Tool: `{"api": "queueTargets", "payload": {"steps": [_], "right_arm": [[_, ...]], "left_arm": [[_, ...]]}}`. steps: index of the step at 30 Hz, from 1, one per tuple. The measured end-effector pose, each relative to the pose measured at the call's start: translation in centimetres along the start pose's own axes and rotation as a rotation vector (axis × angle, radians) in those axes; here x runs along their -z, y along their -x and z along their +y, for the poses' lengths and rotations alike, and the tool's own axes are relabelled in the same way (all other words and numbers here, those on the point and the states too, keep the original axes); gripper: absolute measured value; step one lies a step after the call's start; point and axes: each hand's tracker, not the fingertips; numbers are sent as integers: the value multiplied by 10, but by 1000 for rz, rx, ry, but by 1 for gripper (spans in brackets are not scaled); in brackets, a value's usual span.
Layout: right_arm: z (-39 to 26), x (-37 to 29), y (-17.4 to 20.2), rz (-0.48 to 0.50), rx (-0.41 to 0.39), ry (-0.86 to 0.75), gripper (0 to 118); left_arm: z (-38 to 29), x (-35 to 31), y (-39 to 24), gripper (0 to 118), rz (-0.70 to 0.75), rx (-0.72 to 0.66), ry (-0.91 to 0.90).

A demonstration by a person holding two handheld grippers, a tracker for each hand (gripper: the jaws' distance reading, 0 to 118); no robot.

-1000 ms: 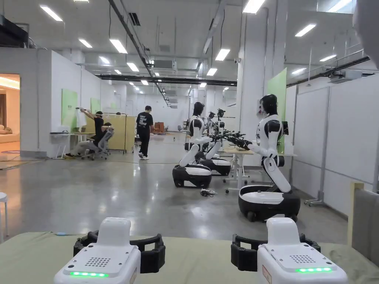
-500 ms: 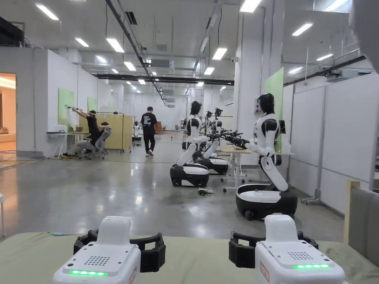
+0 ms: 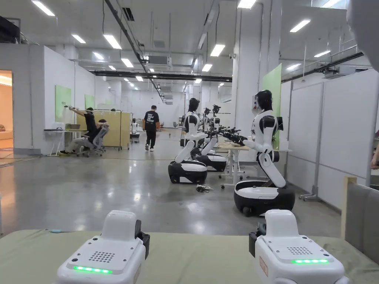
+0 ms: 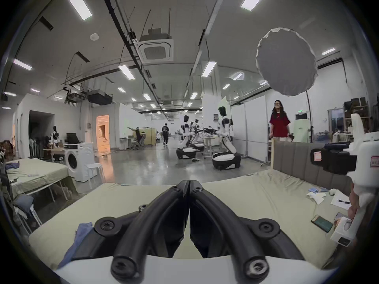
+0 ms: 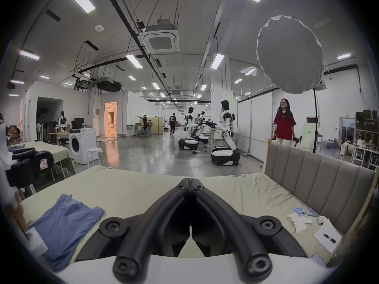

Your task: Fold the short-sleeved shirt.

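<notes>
A blue short-sleeved shirt point(image 5: 65, 225) lies partly folded on the olive-green bed sheet point(image 5: 131, 188), low and to the left of my right gripper point(image 5: 190, 181). Its edge also peeks out beside my left gripper point(image 4: 189, 183) as blue shirt cloth point(image 4: 81, 237). Both grippers hover level above the bed, side by side, pointing at the far edge. The jaws of each meet at the tips with nothing between them. In the head view their white housings point(image 3: 107, 255) sit at the bottom, apart from the shirt.
A grey padded headboard point(image 5: 320, 177) bounds the bed on the right. A phone point(image 4: 322, 223), papers point(image 5: 327, 238) and small blue items point(image 5: 301, 210) lie near it. A person in red point(image 5: 284, 122) stands behind the headboard. Humanoid robots point(image 3: 264, 148) stand on the floor beyond.
Both grippers' black jaws, spread wide a second ago, have come together. The head camera has shifted a little. A person in black has walked farther off.
</notes>
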Motion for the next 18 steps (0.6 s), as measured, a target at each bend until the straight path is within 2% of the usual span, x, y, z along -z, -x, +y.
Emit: {"api": "queueTargets", "payload": {"steps": [10, 14, 18], "right_arm": [[1, -2, 6, 2, -41, 14, 0], [1, -5, 37, 64, -50, 13, 0], [-7, 2, 96, 182, -65, 12, 0]], "left_arm": [[-2, 2, 12, 3, 39, -54, 17], [-10, -16, 45, 3, 102, -73, 35], [-19, -46, 99, 3, 231, -80, 55]]}}
